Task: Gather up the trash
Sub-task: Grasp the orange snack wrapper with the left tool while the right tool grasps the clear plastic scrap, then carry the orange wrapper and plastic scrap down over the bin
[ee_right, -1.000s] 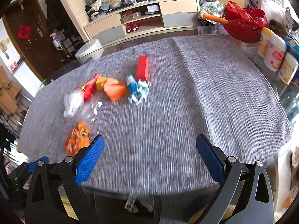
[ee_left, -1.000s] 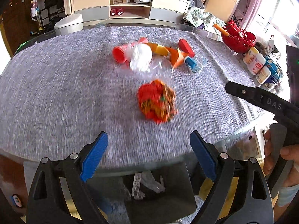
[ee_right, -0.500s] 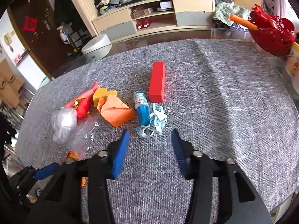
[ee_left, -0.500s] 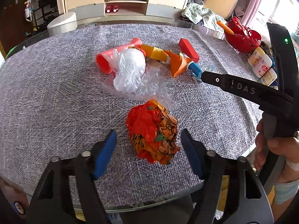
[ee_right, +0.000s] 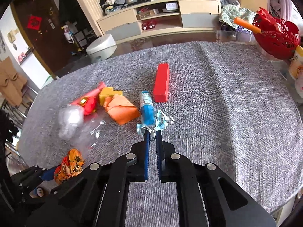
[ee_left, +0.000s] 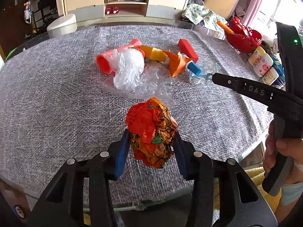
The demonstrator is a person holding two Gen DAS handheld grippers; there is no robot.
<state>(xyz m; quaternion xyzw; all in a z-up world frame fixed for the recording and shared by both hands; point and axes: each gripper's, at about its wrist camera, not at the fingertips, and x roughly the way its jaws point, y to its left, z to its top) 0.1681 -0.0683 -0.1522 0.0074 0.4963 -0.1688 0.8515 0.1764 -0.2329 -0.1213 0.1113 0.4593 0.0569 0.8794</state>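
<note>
The left tool [ee_left: 151,147] has just been closing around the crumpled orange wrapper [ee_left: 152,132], which sits between its blue pads with both sides touching; that grip looks meant to lift it off the counter [ee_left: 47,104]. The right tool [ee_right: 153,132] has just closed to a narrow slit, its tips pinching the pale blue scrap [ee_right: 161,121] right at its front. Just beyond those tips lie the blue tube [ee_right: 146,107] and red block [ee_right: 162,82], untouched.
</note>
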